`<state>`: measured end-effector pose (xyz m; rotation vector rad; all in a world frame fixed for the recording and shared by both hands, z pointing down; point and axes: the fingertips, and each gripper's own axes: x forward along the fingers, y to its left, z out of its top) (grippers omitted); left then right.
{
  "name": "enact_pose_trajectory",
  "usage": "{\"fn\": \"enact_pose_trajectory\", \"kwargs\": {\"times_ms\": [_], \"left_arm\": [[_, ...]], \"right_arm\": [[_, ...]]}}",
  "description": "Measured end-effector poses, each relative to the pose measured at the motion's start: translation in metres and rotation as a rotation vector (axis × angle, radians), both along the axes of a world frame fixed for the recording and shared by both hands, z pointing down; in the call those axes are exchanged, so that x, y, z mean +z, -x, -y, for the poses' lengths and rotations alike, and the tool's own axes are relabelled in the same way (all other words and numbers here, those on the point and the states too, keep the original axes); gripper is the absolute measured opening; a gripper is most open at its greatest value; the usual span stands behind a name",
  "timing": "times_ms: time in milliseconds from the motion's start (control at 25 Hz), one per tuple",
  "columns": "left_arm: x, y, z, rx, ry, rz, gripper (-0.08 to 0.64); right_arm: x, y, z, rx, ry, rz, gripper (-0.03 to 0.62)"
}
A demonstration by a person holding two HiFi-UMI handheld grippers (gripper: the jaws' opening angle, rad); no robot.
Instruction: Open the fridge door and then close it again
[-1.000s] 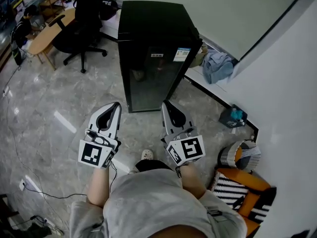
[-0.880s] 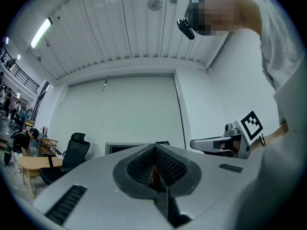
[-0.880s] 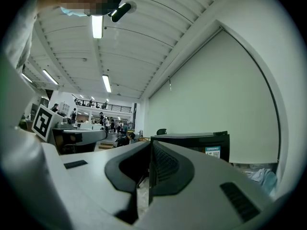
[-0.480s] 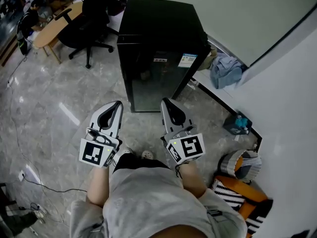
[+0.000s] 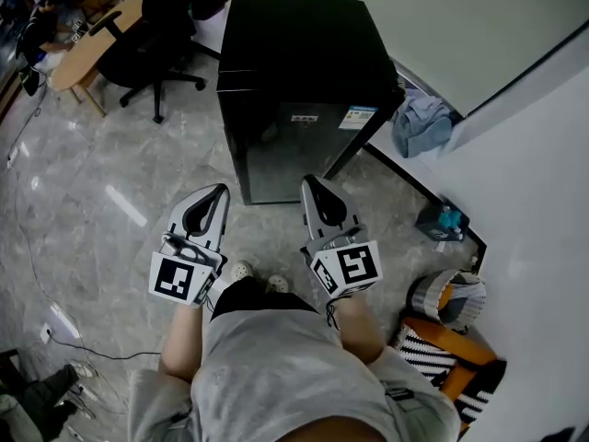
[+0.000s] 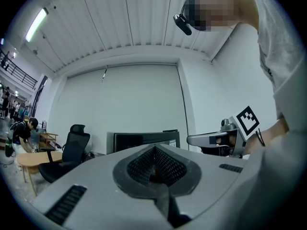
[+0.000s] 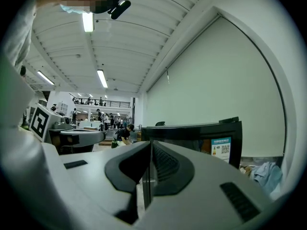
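Grey marble floor fills the left of the head view, with an office chair at upper left. The black fridge stands at upper centre against a pale wall, its door shut. Just below it, the left tongs and right tongs point at the door side by side, not touching it. Both are pressed together and hold nothing.
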<state>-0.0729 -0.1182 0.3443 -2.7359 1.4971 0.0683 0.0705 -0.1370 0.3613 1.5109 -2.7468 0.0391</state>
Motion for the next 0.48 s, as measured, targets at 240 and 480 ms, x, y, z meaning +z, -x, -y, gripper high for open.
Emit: {"fn": "enact_pose_trajectory", "kwargs": {"times_ms": [240,480], "left_arm": [[0.028,0.012,0.027,0.015,0.075,0.011,0.015],[0.064,0.018,0.050,0.042,0.162,0.004,0.015]], "right_arm": [[0.028,0.009,0.025,0.026,0.067,-0.023,0.026],[0.058,0.015,0.043,0.046,0.135,-0.039,0.026]]}}
